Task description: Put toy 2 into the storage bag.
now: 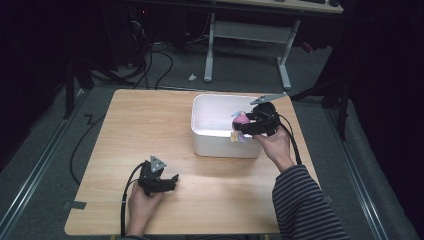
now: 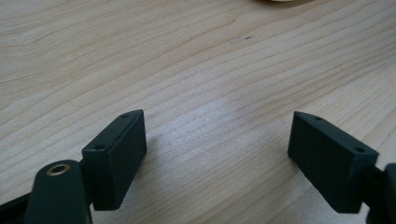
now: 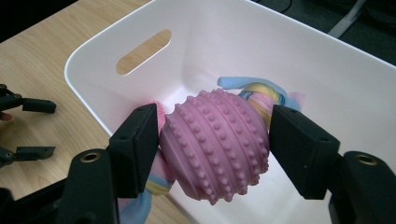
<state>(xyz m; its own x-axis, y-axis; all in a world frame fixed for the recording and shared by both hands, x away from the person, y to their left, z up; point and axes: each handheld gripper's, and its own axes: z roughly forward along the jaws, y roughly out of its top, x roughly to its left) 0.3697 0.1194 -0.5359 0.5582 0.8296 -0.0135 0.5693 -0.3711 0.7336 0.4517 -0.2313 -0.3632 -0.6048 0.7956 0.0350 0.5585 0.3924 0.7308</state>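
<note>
Right gripper view looks along the right tool [image 3: 214,144], whose two black jaws pinch a pink studded ball [image 3: 215,145] from either side; both pads press on its knobbly skin. Pastel blue and yellow rope [image 3: 261,95] runs out behind the ball and hangs below the jaws. Just beyond the tool's tips opens the white bin [image 3: 327,74], its handle slot up and to the left of the ball. In the high view the right tool [image 1: 246,124] holds the ball [image 1: 241,119] over the bin's [image 1: 215,142] near right corner. Well apart, low on the tabletop [image 1: 150,120], the left tool [image 1: 172,181] rests in the person's hand. Left gripper view shows its jaws spread wide with bare wood between them.
</note>
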